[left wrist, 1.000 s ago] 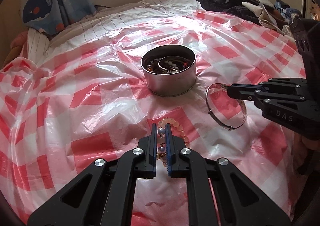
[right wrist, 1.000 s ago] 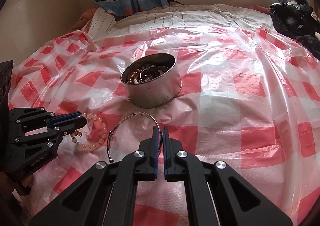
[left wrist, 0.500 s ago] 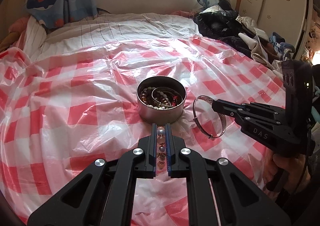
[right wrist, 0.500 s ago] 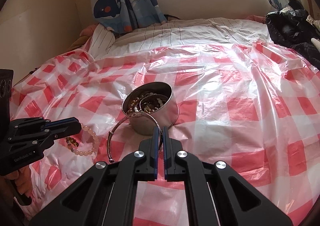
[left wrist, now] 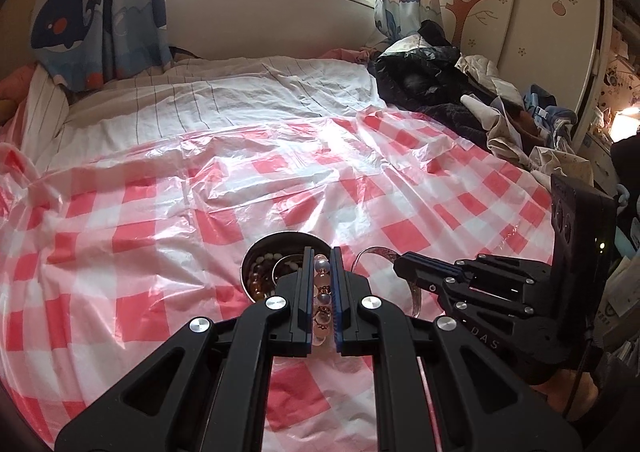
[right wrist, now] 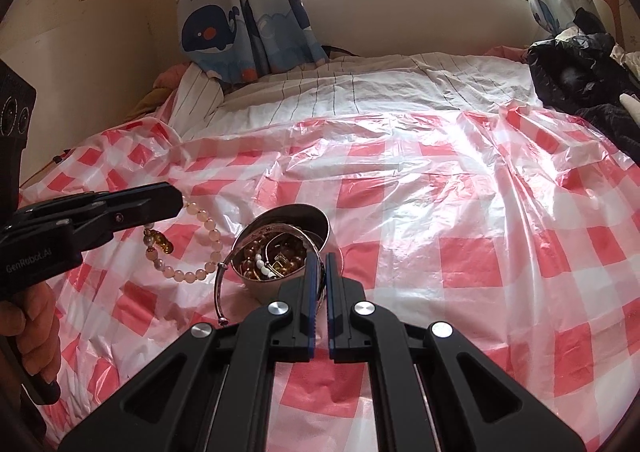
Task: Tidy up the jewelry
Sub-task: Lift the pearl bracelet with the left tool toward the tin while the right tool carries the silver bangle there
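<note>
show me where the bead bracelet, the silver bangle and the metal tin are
bead bracelet (right wrist: 206,226), right wrist view, on a pale bead of its hanging loop.
silver bangle (right wrist: 219,284), right wrist view, on its left arc.
metal tin (right wrist: 320,226), right wrist view, on its far rim.

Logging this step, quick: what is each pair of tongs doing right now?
Left tongs: shut on the pale pink beaded bracelet, lifted off the sheet.
Right tongs: shut on the thin silver metal bangle, held by the round metal tin.

Bedroom — bed (left wrist: 256,92) (whale curtains (right wrist: 224,24))
</note>
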`<state>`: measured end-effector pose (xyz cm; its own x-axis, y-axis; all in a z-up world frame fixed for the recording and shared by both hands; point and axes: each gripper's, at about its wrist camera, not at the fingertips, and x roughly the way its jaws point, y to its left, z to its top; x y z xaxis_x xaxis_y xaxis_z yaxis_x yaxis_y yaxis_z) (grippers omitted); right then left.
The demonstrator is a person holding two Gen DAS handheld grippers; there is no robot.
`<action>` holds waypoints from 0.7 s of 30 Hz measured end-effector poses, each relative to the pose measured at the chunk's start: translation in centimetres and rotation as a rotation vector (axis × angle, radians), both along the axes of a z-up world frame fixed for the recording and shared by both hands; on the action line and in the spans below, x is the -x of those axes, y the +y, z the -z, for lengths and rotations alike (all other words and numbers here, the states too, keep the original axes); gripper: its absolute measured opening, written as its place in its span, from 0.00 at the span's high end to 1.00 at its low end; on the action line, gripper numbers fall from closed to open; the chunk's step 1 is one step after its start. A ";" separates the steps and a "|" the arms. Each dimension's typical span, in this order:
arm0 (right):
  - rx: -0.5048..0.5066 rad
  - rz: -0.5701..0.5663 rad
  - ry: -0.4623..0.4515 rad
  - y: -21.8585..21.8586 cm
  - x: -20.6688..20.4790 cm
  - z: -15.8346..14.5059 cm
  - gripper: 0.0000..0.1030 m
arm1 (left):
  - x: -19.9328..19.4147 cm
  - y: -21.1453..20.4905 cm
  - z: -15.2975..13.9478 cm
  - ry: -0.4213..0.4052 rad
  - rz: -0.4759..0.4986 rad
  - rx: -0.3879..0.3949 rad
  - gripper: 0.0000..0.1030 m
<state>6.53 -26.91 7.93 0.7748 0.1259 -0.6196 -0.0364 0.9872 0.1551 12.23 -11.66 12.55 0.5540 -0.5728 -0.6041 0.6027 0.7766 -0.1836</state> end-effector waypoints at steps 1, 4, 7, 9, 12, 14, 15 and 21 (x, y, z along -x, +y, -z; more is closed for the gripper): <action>0.000 0.002 -0.001 -0.1 -0.2 -0.1 0.95 | -0.2 -0.3 0.0 0.001 0.003 0.004 0.93; 0.001 0.007 -0.005 -0.3 -0.7 -0.2 0.96 | -0.7 -0.8 -0.1 0.003 0.009 0.011 0.93; 0.006 0.011 -0.011 -0.4 -1.3 -0.5 0.95 | -1.2 -1.2 -0.2 0.004 0.011 0.023 0.93; 0.012 0.017 -0.014 -0.6 -1.7 -0.6 0.95 | -1.8 -1.4 -0.2 0.008 0.011 0.037 0.93; 0.020 0.024 -0.016 -0.8 -2.5 -0.8 0.95 | -2.5 -1.8 0.0 0.018 0.010 0.054 0.93; 0.022 0.028 -0.013 -1.0 -2.9 -0.7 0.95 | -2.8 -2.1 0.3 0.024 0.013 0.060 0.93; 0.022 0.030 -0.011 -1.1 -3.1 -0.6 0.95 | -2.9 -2.3 0.4 0.027 0.014 0.063 0.93; 0.043 0.025 0.000 -0.8 -4.3 -0.3 0.95 | -4.0 -2.1 1.6 0.057 0.001 0.113 0.93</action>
<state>10.80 -27.70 8.24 0.7773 0.0803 -0.6240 -0.0120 0.9935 0.1129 16.20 -13.76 10.96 0.5198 -0.6398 -0.5661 0.5894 0.7483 -0.3045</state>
